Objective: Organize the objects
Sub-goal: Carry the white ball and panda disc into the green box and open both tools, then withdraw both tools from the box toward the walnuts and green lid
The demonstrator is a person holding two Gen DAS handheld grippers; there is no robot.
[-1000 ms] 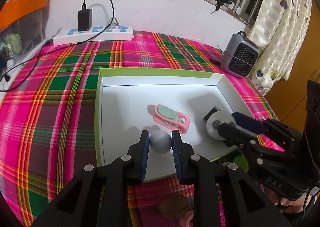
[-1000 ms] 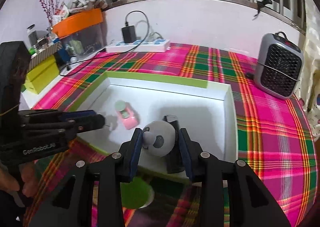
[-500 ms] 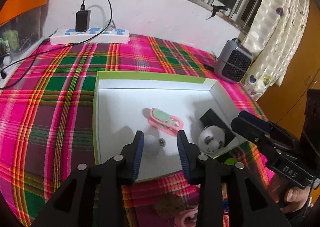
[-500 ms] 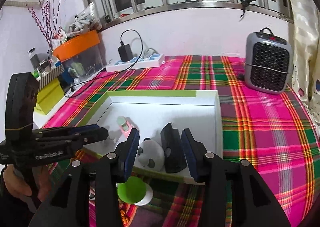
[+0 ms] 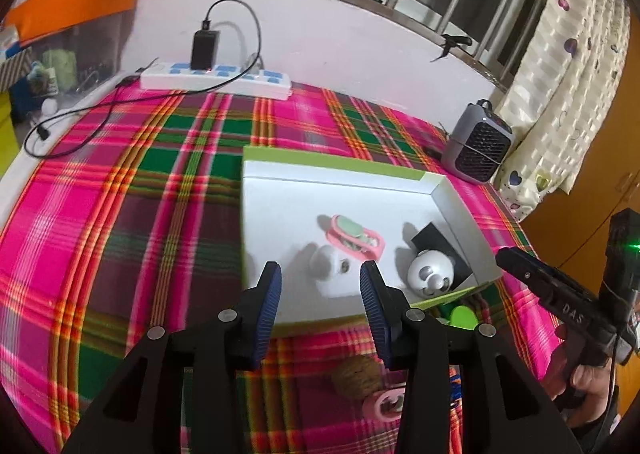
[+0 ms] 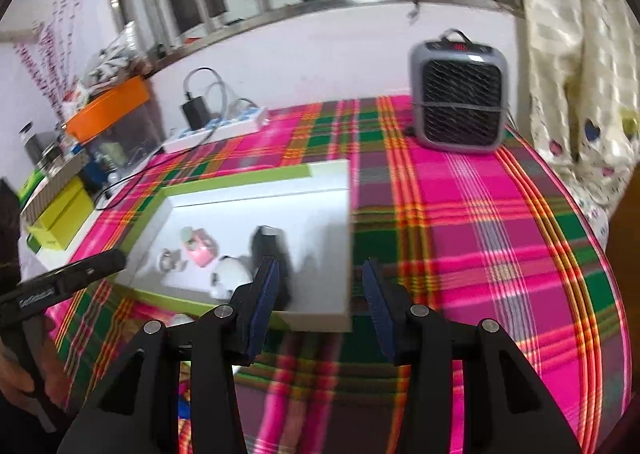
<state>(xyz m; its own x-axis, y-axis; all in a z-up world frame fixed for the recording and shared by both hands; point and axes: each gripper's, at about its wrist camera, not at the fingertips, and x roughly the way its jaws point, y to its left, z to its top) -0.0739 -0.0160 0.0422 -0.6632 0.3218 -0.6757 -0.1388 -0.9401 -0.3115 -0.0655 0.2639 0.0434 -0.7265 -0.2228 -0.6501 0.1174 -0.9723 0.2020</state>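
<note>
A white tray with a green rim [image 5: 340, 163] lies on the plaid cloth. In it lie a pale grey ball-like object [image 5: 330, 268], a pink and green clip [image 5: 354, 240], a panda-face ball [image 5: 430, 274] and a black block [image 5: 434, 240]. My left gripper [image 5: 320, 294] is open and empty, just above the tray's near edge, behind the grey ball. My right gripper [image 6: 318, 296] is open and empty over the tray's right near corner [image 6: 340, 254]; the panda ball [image 6: 230, 278] and black block [image 6: 272, 250] lie to its left.
A grey fan heater [image 6: 460, 93] stands at the back right. A white power strip with a black charger [image 5: 212, 73] lies by the wall. Near the tray's front edge lie a green disc [image 5: 462, 316], a brown ball [image 5: 356, 376] and a pink ring [image 5: 386, 404].
Both grippers let go of their balls, the grey one and the panda one, which now rest in the tray. Both grippers opened wide and pulled back; the right one swung right.
</note>
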